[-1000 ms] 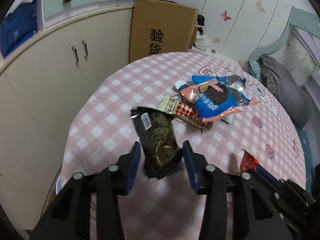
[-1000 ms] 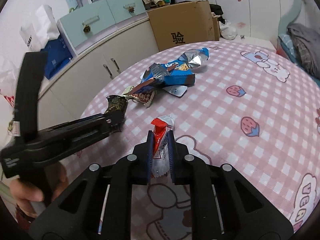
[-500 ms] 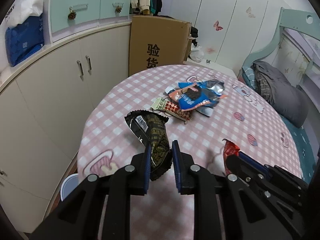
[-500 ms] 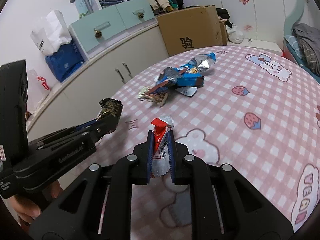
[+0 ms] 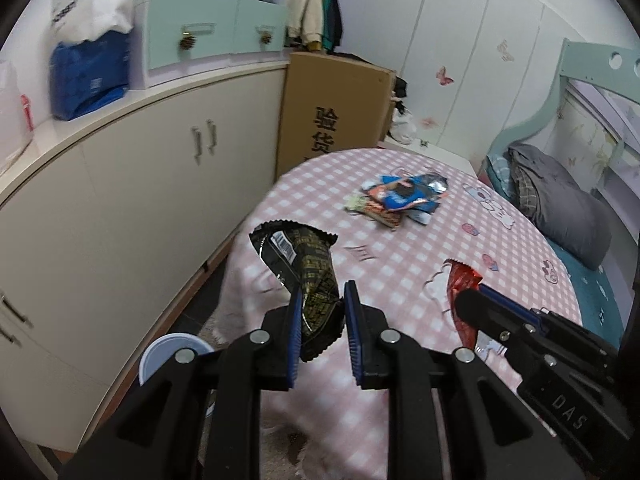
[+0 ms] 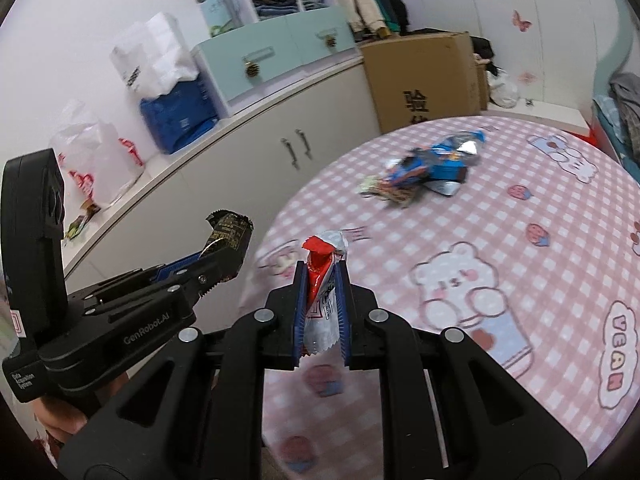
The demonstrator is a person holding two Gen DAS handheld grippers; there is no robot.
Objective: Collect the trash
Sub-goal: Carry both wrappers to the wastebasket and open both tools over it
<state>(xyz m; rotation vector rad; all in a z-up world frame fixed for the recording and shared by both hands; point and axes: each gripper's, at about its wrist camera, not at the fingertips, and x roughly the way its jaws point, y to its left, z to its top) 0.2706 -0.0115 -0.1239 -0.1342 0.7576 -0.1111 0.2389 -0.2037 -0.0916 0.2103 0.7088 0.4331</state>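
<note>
My left fingers (image 5: pixel 320 316) clamp the black wrapper (image 5: pixel 308 268), right fingers (image 6: pixel 320 300) the red wrapper (image 6: pixel 320 280); beside the tabletop (image 5: pixel 400 272), either thin pinch could slip.

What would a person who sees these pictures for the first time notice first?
Each claw holds a wrapper up: the left claw a black snack wrapper, the right claw a red-and-white wrapper. Beyond them, a small heap of blue wrappers lies on the round table's pink checked cloth.

Round table (image 5: pixel 400 276), covered with a pink checked cartoon-print cloth, bore a pile of snack wrappers (image 5: pixel 402 200) near its far edge.
</note>
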